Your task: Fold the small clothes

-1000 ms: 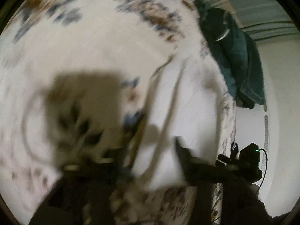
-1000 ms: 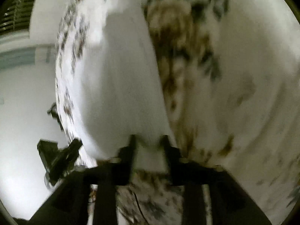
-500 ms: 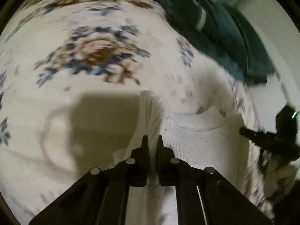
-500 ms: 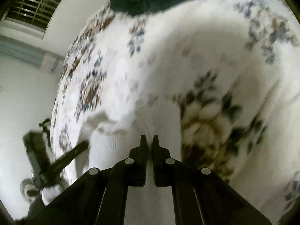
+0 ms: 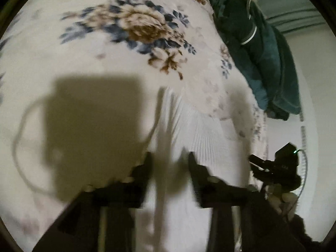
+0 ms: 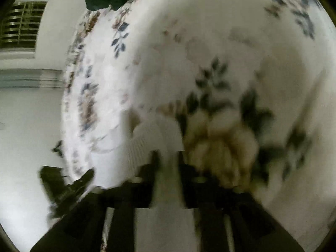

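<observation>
Left gripper (image 5: 169, 161) – black, two flat tapered fingers, round pale screws. Right gripper (image 6: 167, 161) – same black build.

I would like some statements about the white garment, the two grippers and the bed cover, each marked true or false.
1. The left gripper has its fingers apart. True.
2. The white ribbed garment hangs in the air, clear of the bed. False: it lies on the floral bed cover.
3. A dark green garment lies at the far edge of the bed. True.
4. The bed cover is plain, with no pattern. False: it bears brown and blue flowers.
5. The right gripper is clamped fully shut. False: a gap shows between its fingers, with white fabric seen there.
</observation>
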A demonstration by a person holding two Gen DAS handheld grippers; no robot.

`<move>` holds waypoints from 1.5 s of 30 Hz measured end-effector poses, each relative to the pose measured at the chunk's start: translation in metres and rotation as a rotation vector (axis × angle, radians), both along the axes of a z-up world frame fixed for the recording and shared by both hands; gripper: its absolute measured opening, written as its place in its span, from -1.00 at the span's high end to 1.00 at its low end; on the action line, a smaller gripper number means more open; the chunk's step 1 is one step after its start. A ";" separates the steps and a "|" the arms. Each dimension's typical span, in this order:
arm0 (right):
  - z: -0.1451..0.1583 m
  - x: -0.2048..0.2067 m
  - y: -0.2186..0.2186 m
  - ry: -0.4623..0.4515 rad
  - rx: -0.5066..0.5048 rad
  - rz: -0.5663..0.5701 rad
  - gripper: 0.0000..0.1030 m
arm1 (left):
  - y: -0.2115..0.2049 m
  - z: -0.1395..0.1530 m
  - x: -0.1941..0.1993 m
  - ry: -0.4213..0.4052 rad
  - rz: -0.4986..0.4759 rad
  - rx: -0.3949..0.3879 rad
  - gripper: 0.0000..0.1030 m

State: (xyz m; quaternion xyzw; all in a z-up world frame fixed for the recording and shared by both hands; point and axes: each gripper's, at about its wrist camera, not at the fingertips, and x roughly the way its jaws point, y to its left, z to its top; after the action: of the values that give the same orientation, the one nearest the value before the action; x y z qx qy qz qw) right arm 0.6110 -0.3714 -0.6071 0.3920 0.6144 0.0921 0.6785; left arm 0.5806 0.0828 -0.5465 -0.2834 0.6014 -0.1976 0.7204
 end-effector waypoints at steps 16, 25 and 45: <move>-0.024 -0.152 0.061 0.097 0.098 0.118 0.79 | -0.001 0.014 -0.146 -0.016 0.074 -0.075 0.80; -0.026 -0.151 0.046 0.141 0.075 0.119 0.63 | 0.006 0.012 -0.140 0.073 -0.021 0.016 0.54; -0.107 -0.090 0.082 0.098 0.424 0.106 -0.46 | -0.029 -0.046 -0.052 0.025 -0.038 -0.313 0.38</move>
State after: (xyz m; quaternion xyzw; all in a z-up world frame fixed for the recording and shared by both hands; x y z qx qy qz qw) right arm 0.5215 -0.2893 -0.7138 0.4969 0.6333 0.2357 0.5444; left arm 0.5286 0.0539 -0.5921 -0.3833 0.5774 -0.2991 0.6559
